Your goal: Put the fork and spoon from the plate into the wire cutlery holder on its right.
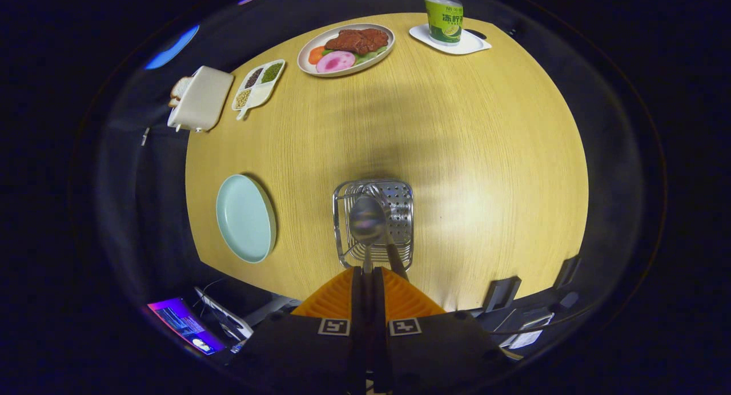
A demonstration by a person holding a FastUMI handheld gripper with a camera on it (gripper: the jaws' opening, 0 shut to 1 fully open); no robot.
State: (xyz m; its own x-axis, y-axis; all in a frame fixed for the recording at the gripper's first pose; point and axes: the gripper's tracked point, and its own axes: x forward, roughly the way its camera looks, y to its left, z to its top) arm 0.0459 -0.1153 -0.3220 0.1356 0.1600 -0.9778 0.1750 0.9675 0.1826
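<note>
the gripper (368, 269) is pinched tight on the thin handle of a spoon (367, 219). the spoon's round bowl sticks out just ahead of the fingers, right over the wire cutlery holder (400, 204) on the wooden table (468, 155). a dark handle pokes up from the holder beside the fingers; i cannot tell if it is the fork. the light blue plate (245, 218) sits near the holder. far beyond are a plate of meat (346, 48), a snack tray (258, 84), a toaster (200, 98) and a bottle (444, 13) on a white coaster (471, 43).
</note>
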